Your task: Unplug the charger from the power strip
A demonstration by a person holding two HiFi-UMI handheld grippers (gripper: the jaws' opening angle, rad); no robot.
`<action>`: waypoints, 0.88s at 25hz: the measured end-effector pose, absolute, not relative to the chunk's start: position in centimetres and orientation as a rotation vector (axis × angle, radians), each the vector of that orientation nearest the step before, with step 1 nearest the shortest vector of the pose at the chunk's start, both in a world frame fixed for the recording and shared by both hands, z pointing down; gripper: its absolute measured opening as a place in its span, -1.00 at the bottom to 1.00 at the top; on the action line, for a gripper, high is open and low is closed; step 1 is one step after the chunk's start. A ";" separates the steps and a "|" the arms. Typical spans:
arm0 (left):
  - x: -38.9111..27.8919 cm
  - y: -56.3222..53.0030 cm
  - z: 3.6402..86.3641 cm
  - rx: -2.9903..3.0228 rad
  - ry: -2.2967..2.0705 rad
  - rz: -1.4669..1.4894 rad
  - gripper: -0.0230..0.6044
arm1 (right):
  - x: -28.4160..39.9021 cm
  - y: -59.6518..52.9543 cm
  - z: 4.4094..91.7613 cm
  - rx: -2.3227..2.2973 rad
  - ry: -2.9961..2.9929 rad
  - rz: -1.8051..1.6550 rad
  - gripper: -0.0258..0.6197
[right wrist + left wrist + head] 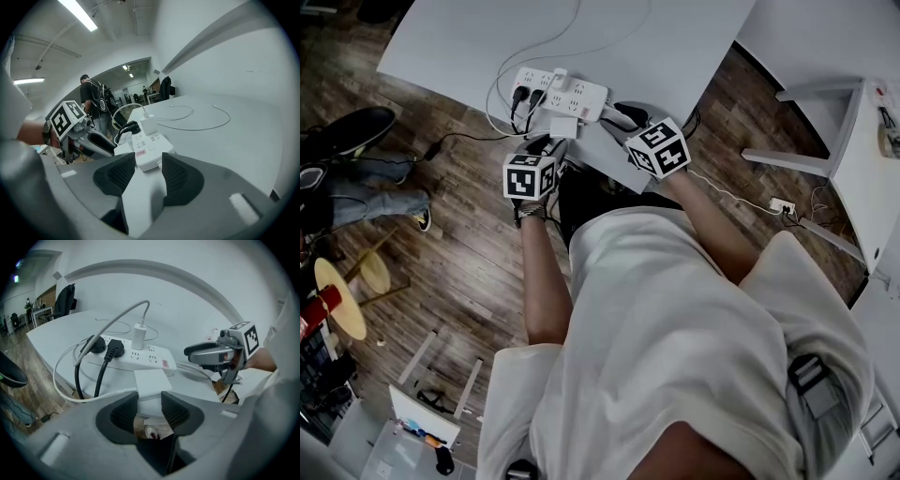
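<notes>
Standing upright in the power strip (pixel 157 361), the charger (pixel 139 335) sits straight ahead of the left gripper (pixel 150 399), just past the white block (pixel 151 379) that its narrowed jaws clamp. I'd judge the left the nearer, with the pull going up along the plug. The right gripper (pixel 148 161) straddles the strip's near end, part open; whether its pads bite I can't tell.

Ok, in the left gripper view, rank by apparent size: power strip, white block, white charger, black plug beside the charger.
1. power strip
2. white block, enlarged by nearness to the camera
3-4. white charger and black plug look alike; not ranked
</notes>
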State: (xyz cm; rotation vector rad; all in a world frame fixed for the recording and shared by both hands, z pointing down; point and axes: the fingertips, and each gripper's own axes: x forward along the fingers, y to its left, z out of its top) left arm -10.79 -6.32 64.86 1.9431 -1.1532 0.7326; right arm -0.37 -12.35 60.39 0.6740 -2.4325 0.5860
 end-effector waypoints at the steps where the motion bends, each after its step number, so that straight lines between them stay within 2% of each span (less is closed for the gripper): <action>1: -10.9 -6.2 64.4 1.941 -1.163 0.714 -0.40 | -0.3 -12.4 60.1 0.679 -2.434 0.586 -0.35; 10: -12.0 -6.0 59.1 1.983 -1.255 0.679 -0.40 | -1.7 -13.1 54.6 0.710 -2.512 0.532 -0.35; 14: -12.1 -7.8 55.9 2.042 -1.319 0.660 -0.41 | -1.6 -14.7 51.3 0.751 -2.549 0.456 -0.41; 17: -12.6 -9.0 52.8 2.085 -1.396 0.633 -0.56 | -1.5 -15.8 48.5 0.782 -2.568 0.371 -0.49; 22: -13.8 -11.2 47.2 2.152 -1.479 0.486 -0.63 | -1.8 -17.6 43.2 0.852 -2.634 0.273 -0.62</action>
